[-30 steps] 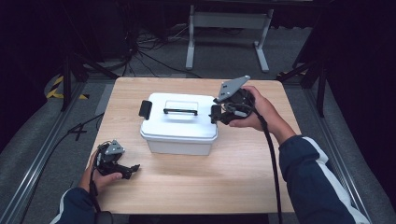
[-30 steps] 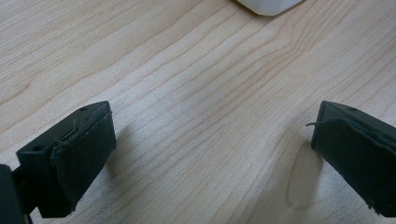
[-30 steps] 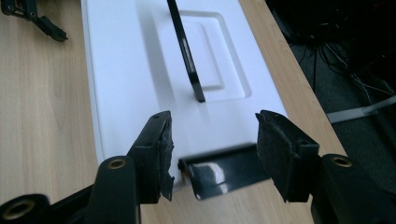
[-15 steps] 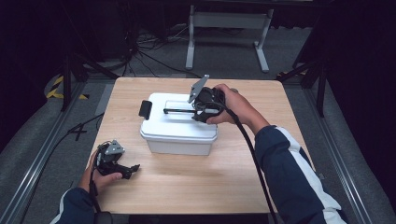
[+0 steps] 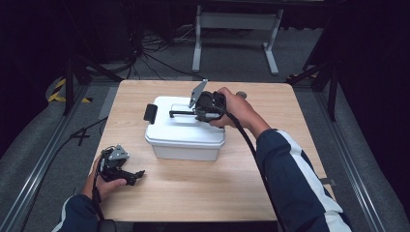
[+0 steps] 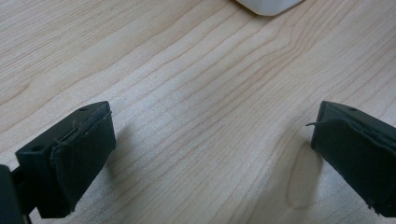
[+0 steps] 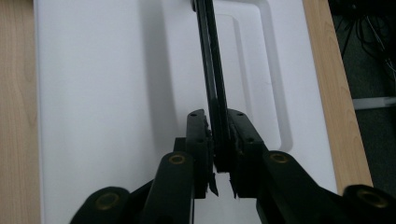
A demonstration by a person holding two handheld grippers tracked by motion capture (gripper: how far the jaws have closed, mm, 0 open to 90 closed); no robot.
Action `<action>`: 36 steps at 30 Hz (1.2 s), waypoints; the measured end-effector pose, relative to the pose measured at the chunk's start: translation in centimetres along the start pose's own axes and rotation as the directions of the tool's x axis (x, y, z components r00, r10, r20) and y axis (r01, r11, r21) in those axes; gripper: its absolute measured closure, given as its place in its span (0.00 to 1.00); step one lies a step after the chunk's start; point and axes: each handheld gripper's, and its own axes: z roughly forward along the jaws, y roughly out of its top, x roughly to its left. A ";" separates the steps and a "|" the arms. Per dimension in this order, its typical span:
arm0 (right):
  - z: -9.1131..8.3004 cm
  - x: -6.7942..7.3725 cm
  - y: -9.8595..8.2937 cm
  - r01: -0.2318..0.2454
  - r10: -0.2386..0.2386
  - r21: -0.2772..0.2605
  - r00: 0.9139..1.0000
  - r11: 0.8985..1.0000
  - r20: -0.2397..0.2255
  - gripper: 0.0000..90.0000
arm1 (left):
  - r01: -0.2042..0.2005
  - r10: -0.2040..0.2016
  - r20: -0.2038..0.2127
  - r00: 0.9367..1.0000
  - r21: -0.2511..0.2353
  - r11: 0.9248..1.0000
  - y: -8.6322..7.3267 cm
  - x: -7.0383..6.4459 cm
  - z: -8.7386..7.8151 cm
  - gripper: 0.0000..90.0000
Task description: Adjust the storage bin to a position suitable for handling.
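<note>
At the lower left of the high view the left gripper (image 5: 138,174) rests low on the pale wooden table (image 5: 290,159), near its front left corner, well apart from the white plastic storage box (image 5: 186,140) at the frame's centre. Its own view shows what the overhead one cannot: the two black padded jaws stand wide apart with nothing but bare wood grain between them, and a rounded corner of the box (image 6: 268,5) peeks in at the top edge. The box sits mid-table with open wood on every side, the widest stretch toward the front and right edges. A black latch (image 5: 150,113) shows on its left end. On the flat white lid (image 7: 107,84) the thin black carrying handle (image 5: 181,113) stands raised. The right gripper (image 5: 199,112), held from the right of centre, meets that handle; in its own view the right gripper (image 7: 220,154) is clamped tight on the handle bar (image 7: 211,70), which runs up the frame between the jaw pads.
</note>
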 end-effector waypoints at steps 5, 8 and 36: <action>0.0 0.1 0.2 0.023 -0.023 0.001 0.999 1.000 0.026 0.92 | -0.004 0.004 0.002 1.000 -0.003 1.000 0.0 0.0 0.0 0.00; -0.1 0.1 0.2 0.019 -0.018 -0.022 0.999 1.000 0.032 0.92 | -0.002 0.002 0.001 1.000 0.000 1.000 0.0 0.0 0.0 0.00; -3.3 0.0 0.6 0.049 -0.039 -0.127 0.996 0.991 0.079 0.93 | -0.008 0.008 -0.001 1.000 0.002 1.000 0.0 0.1 0.0 0.00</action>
